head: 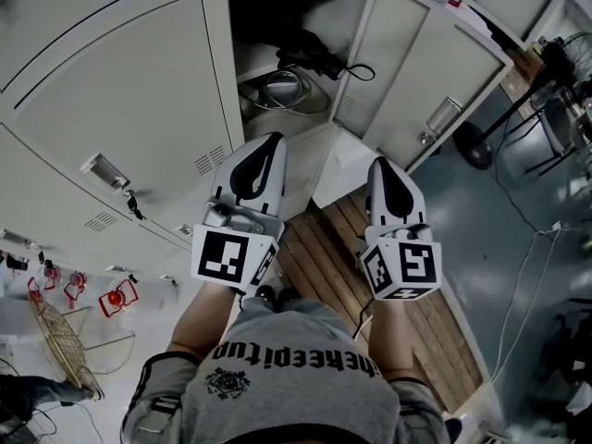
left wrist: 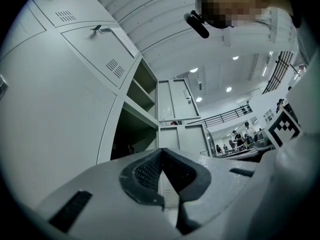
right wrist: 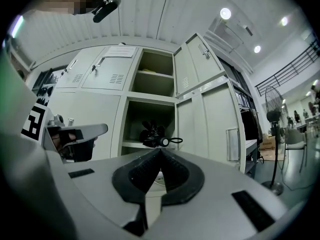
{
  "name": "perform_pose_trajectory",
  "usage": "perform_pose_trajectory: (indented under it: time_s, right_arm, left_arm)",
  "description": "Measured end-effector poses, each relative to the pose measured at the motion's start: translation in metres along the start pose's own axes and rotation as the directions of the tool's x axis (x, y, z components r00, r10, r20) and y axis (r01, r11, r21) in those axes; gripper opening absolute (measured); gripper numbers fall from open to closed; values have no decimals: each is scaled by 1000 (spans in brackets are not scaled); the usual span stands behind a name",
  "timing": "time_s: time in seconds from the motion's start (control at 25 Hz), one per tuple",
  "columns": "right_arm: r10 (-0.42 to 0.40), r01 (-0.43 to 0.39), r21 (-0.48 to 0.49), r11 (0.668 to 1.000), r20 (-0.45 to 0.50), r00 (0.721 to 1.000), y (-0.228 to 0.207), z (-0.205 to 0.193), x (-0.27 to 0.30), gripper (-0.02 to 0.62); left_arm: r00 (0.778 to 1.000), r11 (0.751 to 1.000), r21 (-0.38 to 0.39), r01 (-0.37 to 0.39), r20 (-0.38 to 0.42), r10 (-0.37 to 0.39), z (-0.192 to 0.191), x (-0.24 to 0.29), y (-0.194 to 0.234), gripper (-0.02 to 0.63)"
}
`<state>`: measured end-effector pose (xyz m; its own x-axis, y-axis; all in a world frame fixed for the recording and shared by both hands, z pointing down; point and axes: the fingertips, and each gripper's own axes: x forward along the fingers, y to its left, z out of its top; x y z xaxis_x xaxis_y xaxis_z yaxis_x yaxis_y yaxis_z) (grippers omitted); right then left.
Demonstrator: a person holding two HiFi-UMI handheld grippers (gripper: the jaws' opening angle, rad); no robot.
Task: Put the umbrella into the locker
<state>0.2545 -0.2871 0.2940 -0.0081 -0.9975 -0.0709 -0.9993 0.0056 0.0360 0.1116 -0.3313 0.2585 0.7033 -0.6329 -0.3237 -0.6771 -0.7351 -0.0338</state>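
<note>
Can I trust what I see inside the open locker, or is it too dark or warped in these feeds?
Head view: heavy fisheye bend, open compartment shadowed, black umbrella just readable against it. Right gripper view: clearest look at the umbrella, ceiling lamp flares. Left gripper view: compartment nearly black inside, left claw crowds the lower frame.

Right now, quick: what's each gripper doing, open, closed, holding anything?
Left gripper: closed, nothing between its jaws.
Right gripper: closed, nothing held.
</note>
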Motion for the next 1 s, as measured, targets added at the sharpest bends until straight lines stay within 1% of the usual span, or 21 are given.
perform_pose_trajectory:
  time_s: [0.24, 0.52, 1.0]
  right_arm:
    - [-1, 1, -16, 1000, 4, 1000, 1, 3, -6, 3]
    - [-8, 8, -3, 1000, 18, 1000, -2, 6, -10, 3]
    - [5, -6, 13, 1000, 30, 1000, 0, 11, -6, 3]
  left_arm:
    - [1000, 1000, -3, 4, -2, -4, 0, -1, -6, 3]
    - [1000, 1000, 0, 5, -3, -5, -1, -3, -10, 3]
    - [1000, 1000, -2, -4, -3, 4, -1, -2, -5, 3]
